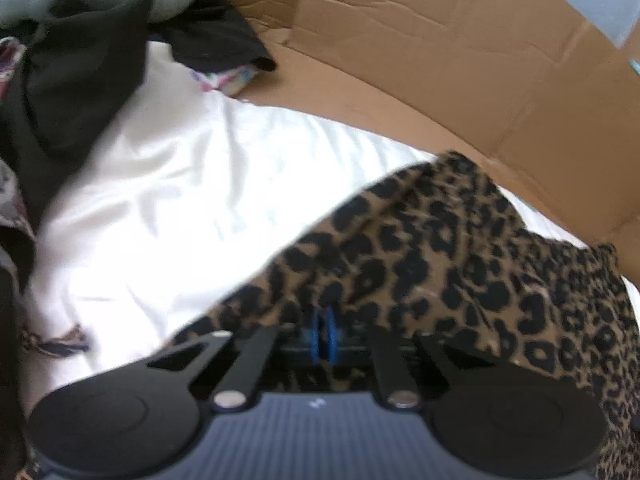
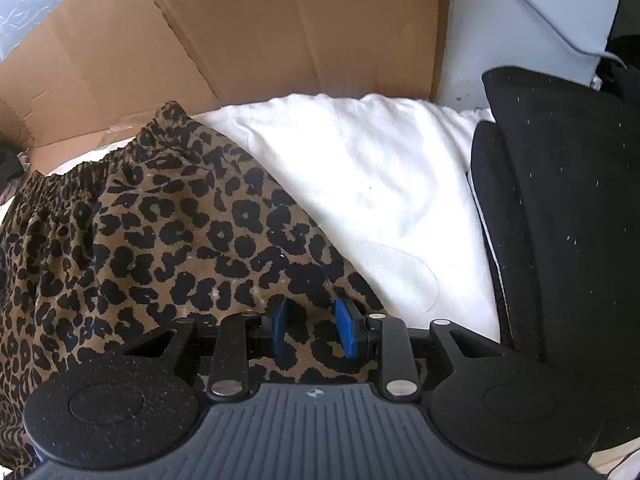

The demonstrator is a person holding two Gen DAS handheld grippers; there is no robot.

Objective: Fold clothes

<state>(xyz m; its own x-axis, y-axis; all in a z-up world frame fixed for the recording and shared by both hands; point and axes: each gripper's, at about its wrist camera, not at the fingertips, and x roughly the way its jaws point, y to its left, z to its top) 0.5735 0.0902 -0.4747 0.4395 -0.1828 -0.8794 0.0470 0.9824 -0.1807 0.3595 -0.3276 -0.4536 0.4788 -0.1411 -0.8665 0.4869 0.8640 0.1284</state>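
Leopard-print skirt (image 2: 168,240) with gathered waistband: left fingers (image 1: 324,334) pinch it, right fingers (image 2: 344,328) gape apart

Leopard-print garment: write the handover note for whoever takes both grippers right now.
Left gripper: jaws shut, pinching the near edge of the leopard-print garment.
Right gripper: jaws open, straddling the same garment's edge, not clamped.
The garment lies spread on the white bedding, elastic waistband toward the cardboard box. A black garment sits to the right.
Done: nothing visibly folded. Left: close the right gripper, then fold.
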